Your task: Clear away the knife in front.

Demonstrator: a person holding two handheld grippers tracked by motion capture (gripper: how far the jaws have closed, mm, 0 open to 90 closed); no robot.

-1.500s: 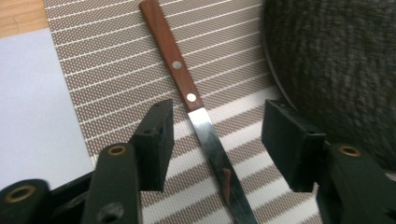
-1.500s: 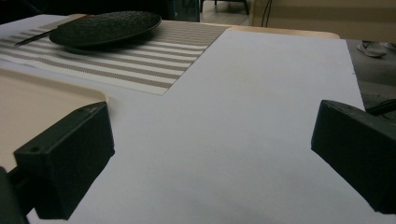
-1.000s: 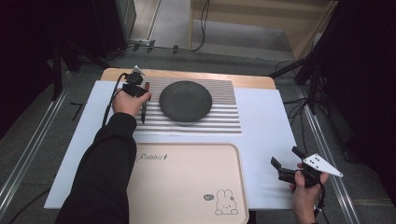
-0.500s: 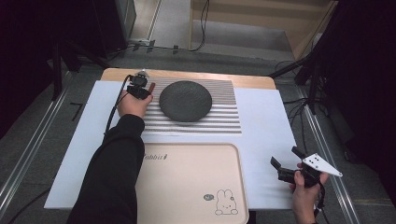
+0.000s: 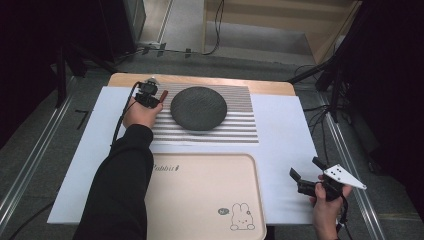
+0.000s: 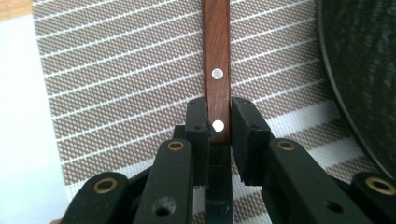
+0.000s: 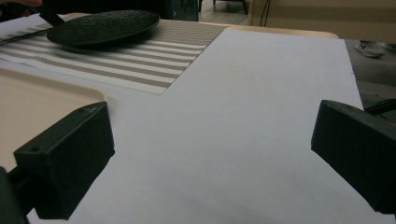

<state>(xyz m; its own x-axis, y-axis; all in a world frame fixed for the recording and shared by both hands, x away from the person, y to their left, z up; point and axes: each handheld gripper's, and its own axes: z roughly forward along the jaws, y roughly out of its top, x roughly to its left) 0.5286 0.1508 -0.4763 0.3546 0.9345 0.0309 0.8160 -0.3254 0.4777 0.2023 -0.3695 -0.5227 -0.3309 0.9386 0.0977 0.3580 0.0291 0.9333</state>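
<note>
Since the earlier frame the left gripper (image 6: 219, 126) has been moved forward, clamped on the handle (image 6: 217, 60); right gripper (image 5: 307, 180) held wide.

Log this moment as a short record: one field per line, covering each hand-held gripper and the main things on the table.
left hand-held gripper: shut on the wooden handle, over the striped mat
right hand-held gripper: open, holding nothing, above the white sheet
striped mat: at the table's far side, under the plate
dark plate: on the mat, beside the handle
beige tray: nearest the person, rabbit print at one corner, nothing on it
</note>
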